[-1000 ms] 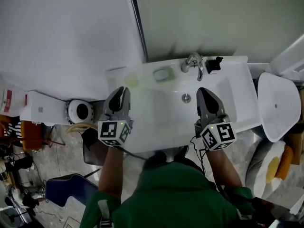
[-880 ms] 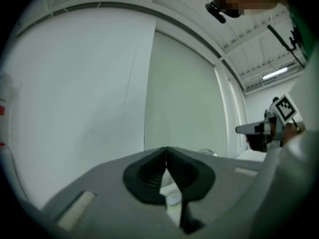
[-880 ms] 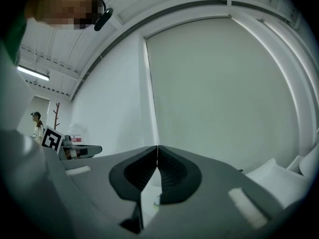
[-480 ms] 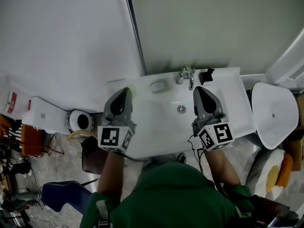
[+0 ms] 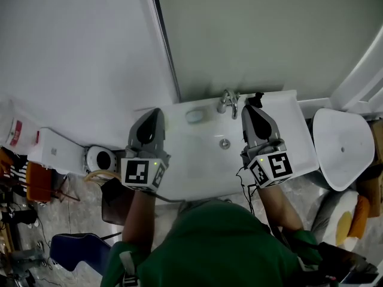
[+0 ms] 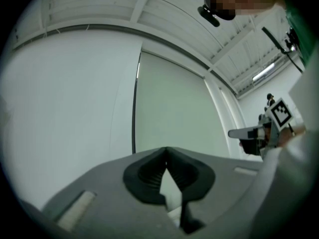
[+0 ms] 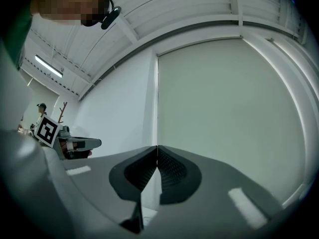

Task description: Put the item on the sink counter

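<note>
In the head view a white sink (image 5: 287,130) stands against the wall, with a chrome faucet (image 5: 228,102) at its back. A small pale oval item (image 5: 194,116) lies on the counter left of the faucet. A small black object (image 5: 258,97) sits right of the faucet. My left gripper (image 5: 157,113) hovers over the sink's left side, shut and with nothing in it. Just short of the black object, my right gripper (image 5: 248,110) is over the right side, also shut and empty. In both gripper views the jaws point up at the wall, with the left gripper (image 6: 166,149) and right gripper (image 7: 157,147) tips pressed together.
A white oval toilet lid (image 5: 341,148) is right of the sink. Left of it stand a white box (image 5: 57,151), a round white fixture (image 5: 100,158) and a dark bin (image 5: 116,199). A blue chair (image 5: 78,247) is on the floor at lower left.
The head camera has tilted, so the sink and faucet sit lower and further left in view. Both grippers stay over the sink, the right one now nearer the black object.
</note>
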The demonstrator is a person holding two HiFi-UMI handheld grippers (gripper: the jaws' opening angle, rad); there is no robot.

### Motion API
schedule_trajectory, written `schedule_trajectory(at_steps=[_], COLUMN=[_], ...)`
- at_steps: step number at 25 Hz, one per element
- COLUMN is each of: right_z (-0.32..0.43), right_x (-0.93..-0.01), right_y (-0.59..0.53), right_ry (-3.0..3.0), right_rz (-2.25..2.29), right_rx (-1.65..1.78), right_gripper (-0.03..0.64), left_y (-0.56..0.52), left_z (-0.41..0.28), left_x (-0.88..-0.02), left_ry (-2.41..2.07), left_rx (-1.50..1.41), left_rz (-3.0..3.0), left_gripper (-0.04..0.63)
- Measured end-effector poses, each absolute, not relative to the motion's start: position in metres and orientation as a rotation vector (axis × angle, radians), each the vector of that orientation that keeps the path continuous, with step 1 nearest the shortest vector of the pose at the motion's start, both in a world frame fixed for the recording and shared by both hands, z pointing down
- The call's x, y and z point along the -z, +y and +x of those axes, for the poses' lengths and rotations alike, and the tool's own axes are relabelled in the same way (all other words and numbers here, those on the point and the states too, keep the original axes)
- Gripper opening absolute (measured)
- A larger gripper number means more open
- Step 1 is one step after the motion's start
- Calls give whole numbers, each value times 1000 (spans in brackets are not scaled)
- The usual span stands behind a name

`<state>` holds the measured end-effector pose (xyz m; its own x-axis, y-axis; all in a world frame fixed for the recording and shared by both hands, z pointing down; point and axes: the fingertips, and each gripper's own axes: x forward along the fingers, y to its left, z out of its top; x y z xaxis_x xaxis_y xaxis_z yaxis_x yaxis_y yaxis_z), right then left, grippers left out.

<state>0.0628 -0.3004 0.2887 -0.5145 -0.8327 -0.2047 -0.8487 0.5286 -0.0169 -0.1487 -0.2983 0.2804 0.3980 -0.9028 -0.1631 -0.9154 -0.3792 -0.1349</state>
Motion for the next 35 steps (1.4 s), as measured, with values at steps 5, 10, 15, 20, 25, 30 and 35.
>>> schedule_trajectory(at_steps=[5, 10, 15, 20, 25, 30, 35], right_z=[63, 61, 60, 61, 58, 56, 55], right_x=[-290, -292, -293, -296, -296, -298, -299], right_y=[-305, -307, -311, -313, -313, -312, -311], right_ry=[2587, 2596, 2607, 2611, 2613, 2615, 2625], right_rz=[-1427, -1426, -1418, -1416, -1412, -1412, -1417], right_rx=[-117, -116, -119, -113, -112, -113, -125], right_gripper=[2, 2, 2, 2, 2, 2, 2], left_y=[-303, -304, -308, -311, -312, -312, -312], left_z=[-146, -149, -151, -151, -155, -157, -158], left_x=[-283, -283, -286, -288, -291, -294, -296], left_ry=[1619, 1630, 1644, 1649, 1660, 1658, 1664], left_rx=[-80, -85, -102, -92, -93, -70, -69], left_rz=[-2453, -2451, -2463, -2464, -2466, -2448, -2450], left_gripper=[-2, -2, -2, -2, -2, -2, -2])
